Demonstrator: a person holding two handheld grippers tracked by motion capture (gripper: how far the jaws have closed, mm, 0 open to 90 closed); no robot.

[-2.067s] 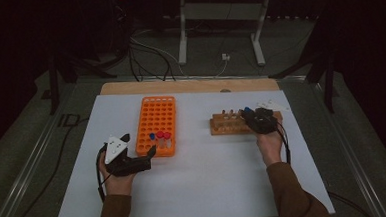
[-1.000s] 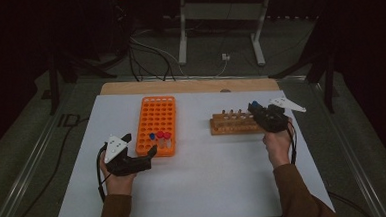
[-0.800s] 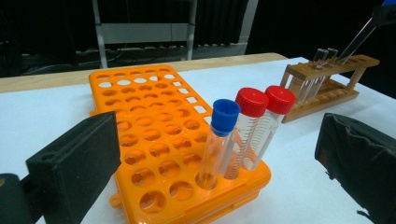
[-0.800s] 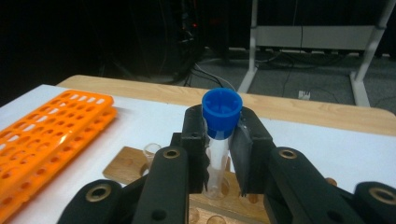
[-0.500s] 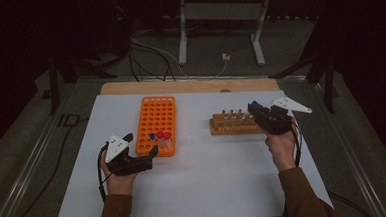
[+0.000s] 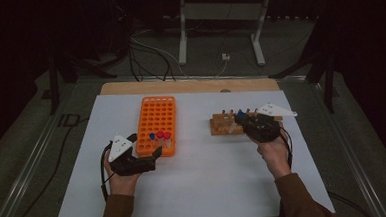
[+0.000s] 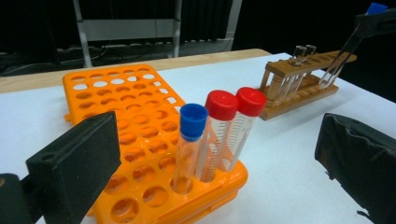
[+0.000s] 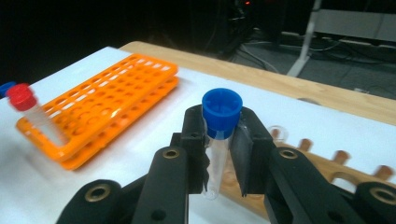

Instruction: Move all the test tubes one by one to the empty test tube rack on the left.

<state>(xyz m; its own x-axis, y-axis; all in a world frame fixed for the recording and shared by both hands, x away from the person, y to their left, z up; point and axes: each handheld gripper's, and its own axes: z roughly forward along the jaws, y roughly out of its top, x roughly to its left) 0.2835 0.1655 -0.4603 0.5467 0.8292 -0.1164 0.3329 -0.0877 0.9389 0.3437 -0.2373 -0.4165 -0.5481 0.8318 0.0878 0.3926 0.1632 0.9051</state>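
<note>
My right gripper [image 8: 218, 144] is shut on a clear tube with a blue cap [image 8: 221, 110], just below the cap. It holds the tube above the left end of a wooden rack [image 6: 221, 126], which has a few clear tubes [image 7: 299, 53] standing in it. In the left gripper view the held tube [image 7: 341, 56] hangs tilted over that rack. My left gripper [image 6: 155, 158] stands open at the near end of an orange rack [image 6: 156, 115]. One blue-capped tube [image 7: 191, 135] and two red-capped tubes [image 7: 224, 126] stand there in front of its jaws.
A white sheet [image 6: 205, 188] covers the table, with a bare wooden strip [image 6: 190, 85] along the far edge. Cables and a metal stand [image 6: 217, 32] lie on the dark floor beyond. Most holes of the orange rack are unfilled.
My right gripper has lifted off the wooden rack with the blue-capped tube in its jaws and shifted a little. The left gripper has stayed in place.
</note>
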